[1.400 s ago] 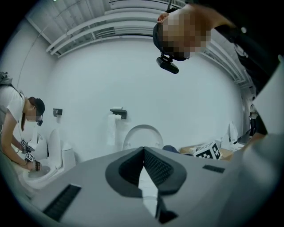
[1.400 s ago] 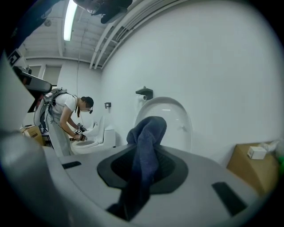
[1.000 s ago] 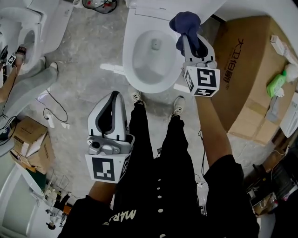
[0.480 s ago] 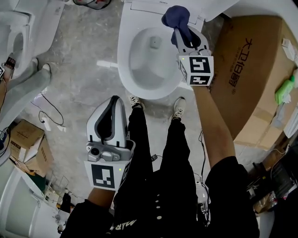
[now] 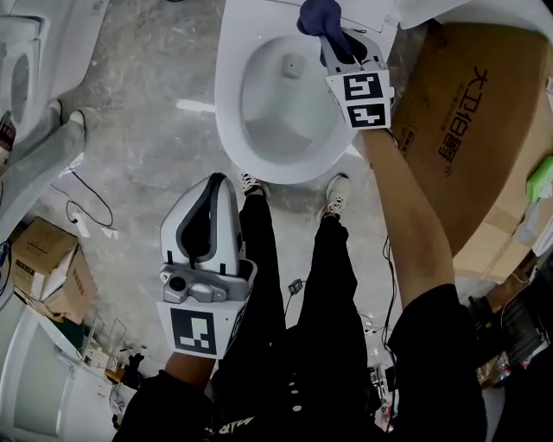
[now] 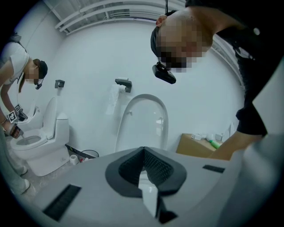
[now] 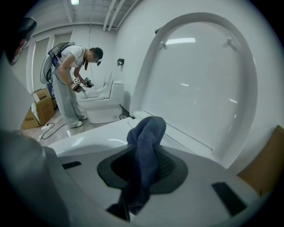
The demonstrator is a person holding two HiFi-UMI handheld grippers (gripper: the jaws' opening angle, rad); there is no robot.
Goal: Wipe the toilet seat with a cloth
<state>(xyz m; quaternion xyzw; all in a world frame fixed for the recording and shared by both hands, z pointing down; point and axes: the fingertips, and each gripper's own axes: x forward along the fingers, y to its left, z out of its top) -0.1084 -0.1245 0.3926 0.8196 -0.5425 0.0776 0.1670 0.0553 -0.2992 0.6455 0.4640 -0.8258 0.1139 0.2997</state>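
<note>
Head view: cloth at toilet rim

Right gripper (image 5: pixel 335 39) jaws are clamped on dark blue cloth (image 5: pixel 318 15) at 1 o'clock of toilet seat (image 5: pixel 226 95); contact unclear. Left gripper (image 5: pixel 210 186) at 7 o'clock, jaws together, nothing between. Cardboard box (image 5: pixel 449 121) at 3 o'clock has dark Chinese print. Lid (image 7: pixel 199 80) upright.
</note>
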